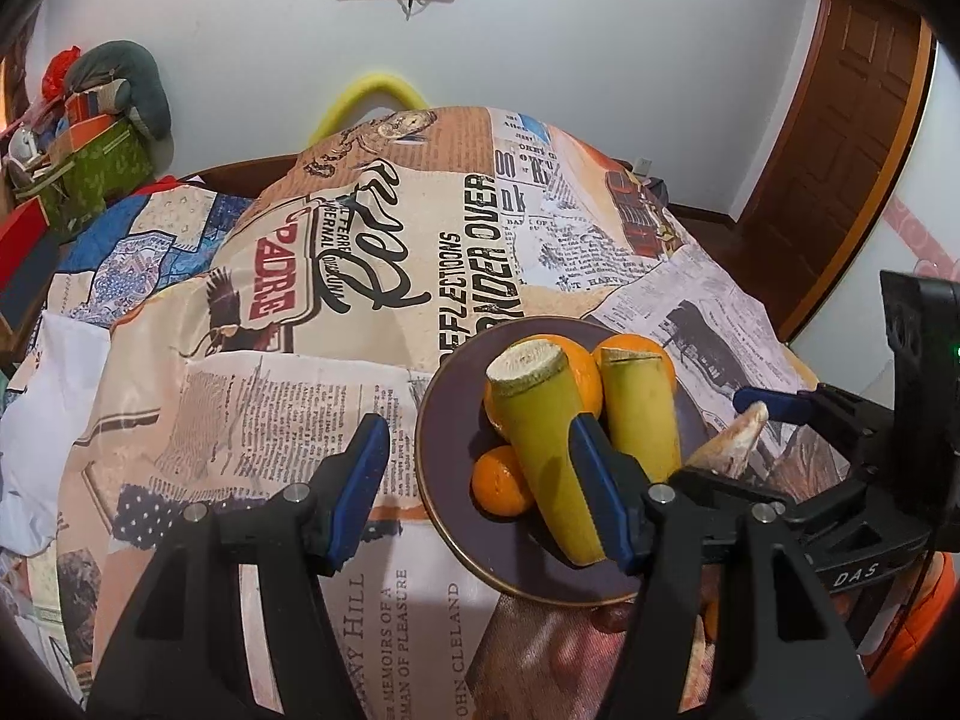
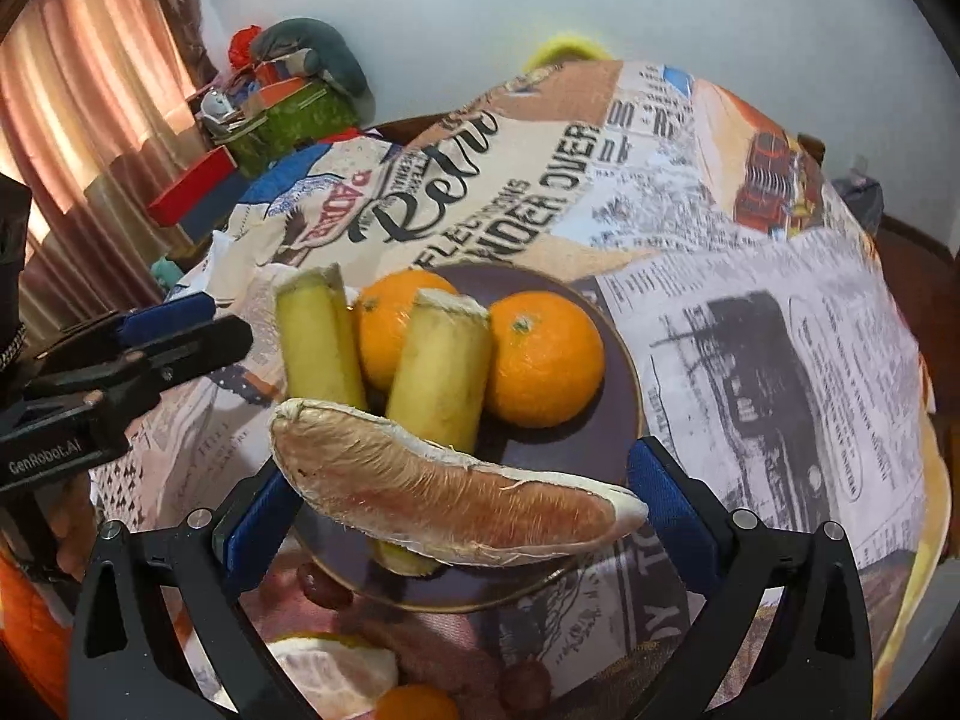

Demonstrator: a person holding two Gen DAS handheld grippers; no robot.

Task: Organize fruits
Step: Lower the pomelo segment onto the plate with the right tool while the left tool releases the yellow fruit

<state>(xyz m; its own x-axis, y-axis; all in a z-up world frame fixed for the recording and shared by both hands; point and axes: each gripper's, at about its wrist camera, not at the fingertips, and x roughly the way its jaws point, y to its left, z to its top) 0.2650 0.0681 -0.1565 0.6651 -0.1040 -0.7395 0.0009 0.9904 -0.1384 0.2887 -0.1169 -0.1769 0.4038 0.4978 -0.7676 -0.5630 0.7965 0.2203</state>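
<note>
Black right gripper (image 1: 757,419) lettered "DAS"; tablecloth (image 1: 384,276) reads "REFLECTIONS".

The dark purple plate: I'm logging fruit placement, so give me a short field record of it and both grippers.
plate: dark purple round plate on newspaper-print tablecloth
on plate: two large oranges, one small orange, two yellow-green cut cane pieces
right gripper: holds a pink peeled pomelo segment above the plate's near edge
left gripper: open, empty, one finger over the plate
off plate: grapes, peeled citrus
</note>
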